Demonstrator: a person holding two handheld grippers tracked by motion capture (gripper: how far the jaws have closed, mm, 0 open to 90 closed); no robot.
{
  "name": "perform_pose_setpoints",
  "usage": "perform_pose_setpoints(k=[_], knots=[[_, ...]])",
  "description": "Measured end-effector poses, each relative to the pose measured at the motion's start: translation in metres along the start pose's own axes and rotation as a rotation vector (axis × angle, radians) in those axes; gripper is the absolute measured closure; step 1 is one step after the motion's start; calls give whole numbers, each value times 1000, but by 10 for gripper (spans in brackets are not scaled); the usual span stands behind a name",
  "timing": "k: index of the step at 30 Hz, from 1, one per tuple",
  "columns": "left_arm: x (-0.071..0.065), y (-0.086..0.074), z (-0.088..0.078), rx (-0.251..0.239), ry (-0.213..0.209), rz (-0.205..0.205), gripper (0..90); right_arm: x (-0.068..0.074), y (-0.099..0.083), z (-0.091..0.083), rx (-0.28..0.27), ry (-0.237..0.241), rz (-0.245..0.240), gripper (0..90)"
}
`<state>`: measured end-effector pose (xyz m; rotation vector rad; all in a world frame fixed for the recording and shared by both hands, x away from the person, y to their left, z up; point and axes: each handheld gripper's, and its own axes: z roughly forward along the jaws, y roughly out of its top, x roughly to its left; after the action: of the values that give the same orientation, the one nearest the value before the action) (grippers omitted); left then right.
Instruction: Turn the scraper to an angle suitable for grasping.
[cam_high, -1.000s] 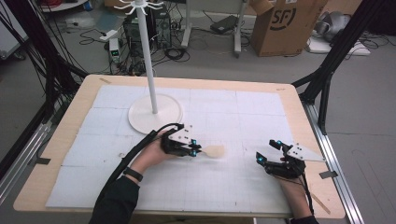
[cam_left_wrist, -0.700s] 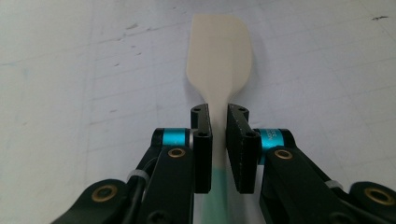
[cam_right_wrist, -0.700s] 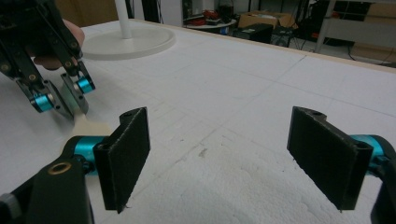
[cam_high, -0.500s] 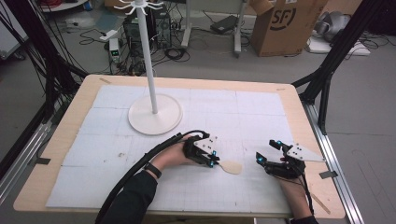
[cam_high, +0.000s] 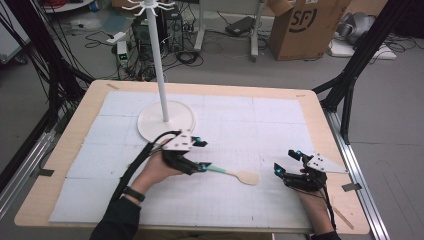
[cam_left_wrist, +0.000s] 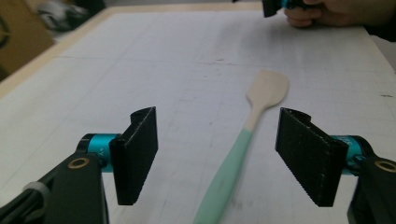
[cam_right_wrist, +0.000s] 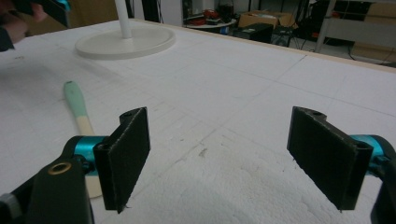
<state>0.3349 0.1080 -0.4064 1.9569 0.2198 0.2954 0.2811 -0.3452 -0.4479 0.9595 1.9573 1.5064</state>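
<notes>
**Now released: spatula lies free on the counter**

High view: the left tool (cam_high: 204, 154), jaws just opened, has let go of the spatula (cam_high: 235, 173), now lying on the counter (cam_high: 280, 120).

Left gripper view: spatula (cam_left_wrist: 243, 144) lies between spread jaws, untouched.

Right gripper view: right tool (cam_right_wrist: 219, 154) gapes empty.

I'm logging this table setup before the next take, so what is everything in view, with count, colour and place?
spatula: one, mint-green handle with pale wooden blade, flat on the mat near the front, between the two grippers.
stand: one, white, round base on the mat's far left part, tall pole with hooks on top.
mat: one, white with a faint grid, covering most of the table.
table: one, light wood, edges showing around the mat.
cardboard box: one, brown, on the floor beyond the table.
left gripper: one, black with teal parts, jaws just opened, the spatula handle lying loose between them.
right gripper: one, black with teal parts, jaws open, nothing between them.
</notes>
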Motion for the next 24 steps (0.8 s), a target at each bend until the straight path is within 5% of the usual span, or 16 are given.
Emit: perform_pose_setpoints(k=[6, 11, 14, 16, 18, 21, 24], knots=[[-6, -44, -76, -72, 185, -94, 266, -3, 0, 0, 5, 4, 26, 214], [-16, -83, -120, -120, 297, -174, 231, -3, 1, 1, 8, -4, 17, 214], [-18, -101, -136, -138, 359, -214, 216, -2, 1, 1, 12, -2, 19, 214], [-19, -106, -147, -228, 391, -258, 192, -2, 1, 1, 11, -3, 20, 214], [-18, -110, -153, -236, 427, -274, 194, -2, 1, 1, 13, -4, 17, 214], [-15, -112, -156, -273, 422, -312, 191, -2, 1, 1, 8, -8, 17, 214], [-16, -112, -155, -259, 423, -299, 190, -1, 0, 1, 13, -9, 9, 213]])
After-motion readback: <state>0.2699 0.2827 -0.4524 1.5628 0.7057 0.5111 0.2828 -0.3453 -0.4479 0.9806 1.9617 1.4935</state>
